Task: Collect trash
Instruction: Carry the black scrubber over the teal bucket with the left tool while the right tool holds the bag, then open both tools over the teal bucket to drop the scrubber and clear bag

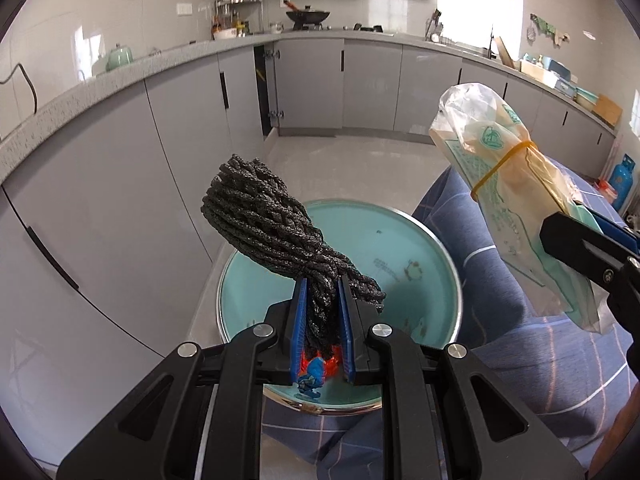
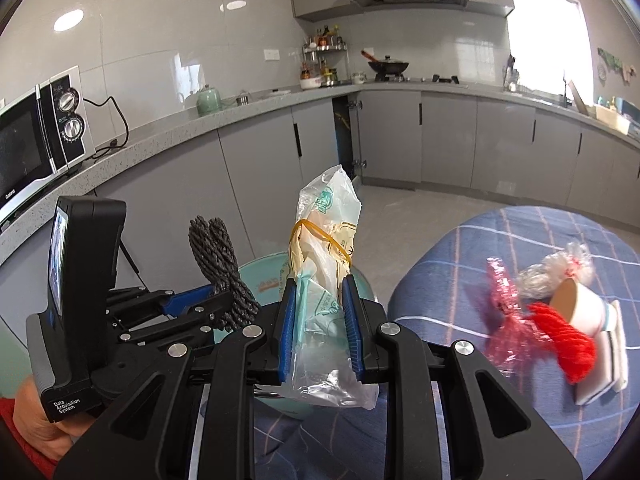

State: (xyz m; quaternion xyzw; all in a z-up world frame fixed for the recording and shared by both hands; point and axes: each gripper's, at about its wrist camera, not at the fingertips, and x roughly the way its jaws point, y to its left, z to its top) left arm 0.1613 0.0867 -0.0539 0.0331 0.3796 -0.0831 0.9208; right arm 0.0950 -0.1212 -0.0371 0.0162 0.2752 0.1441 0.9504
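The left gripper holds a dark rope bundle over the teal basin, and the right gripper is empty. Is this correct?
Not quite. The right gripper is not empty: its fingers clamp a plastic bag bound with a rubber band, as the right wrist view shows. The rest is correct.

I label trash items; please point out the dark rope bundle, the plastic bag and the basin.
dark rope bundle [image 1: 256, 216], left wrist view, middle.
plastic bag [image 2: 324, 264], right wrist view, banded part.
basin [image 1: 400, 236], left wrist view, bare floor.
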